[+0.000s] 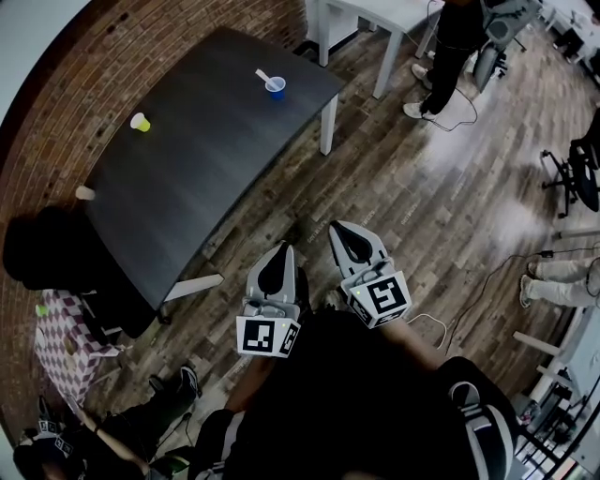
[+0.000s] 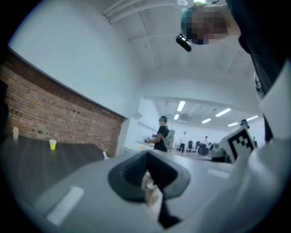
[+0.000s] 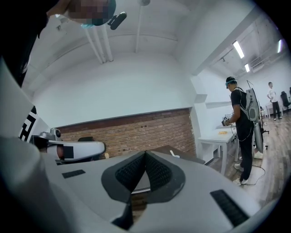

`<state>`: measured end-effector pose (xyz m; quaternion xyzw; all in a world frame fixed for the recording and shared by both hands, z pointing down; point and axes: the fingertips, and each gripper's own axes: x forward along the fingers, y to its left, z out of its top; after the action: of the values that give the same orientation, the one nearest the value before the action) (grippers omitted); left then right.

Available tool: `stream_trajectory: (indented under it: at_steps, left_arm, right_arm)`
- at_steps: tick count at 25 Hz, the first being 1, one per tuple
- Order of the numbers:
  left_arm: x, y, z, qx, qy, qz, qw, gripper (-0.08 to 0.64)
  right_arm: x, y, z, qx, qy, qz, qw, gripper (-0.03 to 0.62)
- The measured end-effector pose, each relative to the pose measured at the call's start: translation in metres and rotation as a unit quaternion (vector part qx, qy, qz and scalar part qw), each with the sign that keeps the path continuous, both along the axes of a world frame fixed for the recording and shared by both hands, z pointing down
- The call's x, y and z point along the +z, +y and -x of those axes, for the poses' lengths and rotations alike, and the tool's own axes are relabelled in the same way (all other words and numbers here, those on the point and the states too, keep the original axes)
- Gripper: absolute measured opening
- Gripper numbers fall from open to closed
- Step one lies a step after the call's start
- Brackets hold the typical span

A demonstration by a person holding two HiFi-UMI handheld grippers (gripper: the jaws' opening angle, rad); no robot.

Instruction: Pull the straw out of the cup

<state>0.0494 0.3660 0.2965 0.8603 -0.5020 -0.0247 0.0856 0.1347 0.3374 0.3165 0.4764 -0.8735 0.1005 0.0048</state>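
Well short of the table: both grippers are held close to the person's body, over the wood-plank floor (image 1: 422,197).
On the dark rectangular table (image 1: 216,159), a small blue plastic cup (image 1: 276,91) stands near the far edge, with a white straw (image 1: 263,77) leaning out of it to the left. A small yellow cup (image 1: 141,123) sits well apart, toward the brick wall (image 1: 112,56). The left gripper (image 1: 283,251) has its fingers pressed together at the tips, with nothing between them. The right gripper (image 1: 338,230) is the same, and both are well apart from the blue cup.

We count three cups: blue plastic cup (image 1: 276,90), yellow plastic cup (image 1: 141,123), pale cup (image 1: 85,193). One white straw (image 1: 262,76). Two tables: dark grey rectangular table (image 1: 206,150), white table (image 1: 377,11).
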Motion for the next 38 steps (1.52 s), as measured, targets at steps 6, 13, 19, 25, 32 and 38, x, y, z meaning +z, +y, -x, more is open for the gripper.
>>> stream_trajectory:
  at_steps: [6, 13, 19, 25, 32, 38]
  left_arm:
    - [0.001, -0.053, 0.010, 0.013, 0.009, -0.005, 0.9999, 0.005]
    - [-0.002, -0.121, 0.030, 0.027, 0.017, -0.005, 0.9995, 0.005]
    - [-0.006, -0.172, 0.042, 0.046, 0.023, -0.002, 0.9986, 0.005]
    - [-0.010, -0.216, 0.061, 0.059, 0.027, 0.000, 0.9979, 0.005]
    - [-0.003, -0.253, 0.085, 0.075, 0.032, 0.007, 0.9967, 0.005]
    - [-0.003, -0.273, 0.109, 0.082, 0.036, 0.007, 0.9960, 0.005]
  right_arm:
    - [-0.001, -0.042, 0.013, 0.009, 0.004, -0.006, 1.000, 0.006]
    - [-0.002, -0.104, 0.033, 0.017, 0.015, -0.001, 1.000, 0.005]
    - [-0.007, -0.150, 0.045, 0.036, 0.021, 0.002, 0.999, 0.006]
    - [-0.012, -0.195, 0.062, 0.053, 0.026, 0.001, 0.998, 0.006]
    - [-0.006, -0.231, 0.084, 0.070, 0.029, 0.007, 0.997, 0.006]
    - [-0.007, -0.254, 0.105, 0.081, 0.031, 0.009, 0.996, 0.005]
